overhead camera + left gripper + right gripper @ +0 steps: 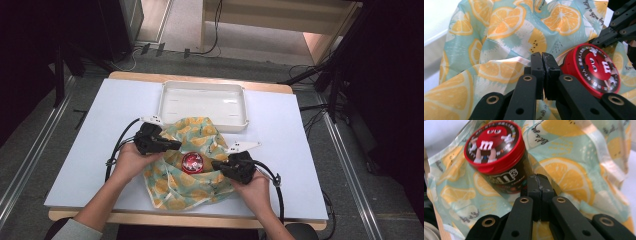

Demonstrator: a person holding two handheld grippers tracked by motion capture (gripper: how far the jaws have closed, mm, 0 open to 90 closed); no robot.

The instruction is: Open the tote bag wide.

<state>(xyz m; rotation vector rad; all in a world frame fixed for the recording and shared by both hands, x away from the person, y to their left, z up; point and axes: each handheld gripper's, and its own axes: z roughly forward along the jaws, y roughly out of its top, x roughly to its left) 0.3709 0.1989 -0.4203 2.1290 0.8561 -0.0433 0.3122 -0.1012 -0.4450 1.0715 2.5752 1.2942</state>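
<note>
A round red-lidded candy tub (192, 162) sits between the closed left gripper (176, 145) and closed right gripper (216, 164), each pinching the orange-slice-print cloth (200, 131) beneath it, on a white table (90, 150) over grey floor (30, 150).

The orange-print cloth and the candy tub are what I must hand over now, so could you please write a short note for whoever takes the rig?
Left gripper: jaws shut at the orange-print cloth, left of the candy tub; whether cloth is pinched is unclear.
Right gripper: jaws shut at the cloth, right of the tub.
Tub: on the crumpled cloth, red lid on.
White tray: behind the cloth, nothing in it.
Done: both grippers at the cloth.
Left: probably wrapping the tub.
</note>
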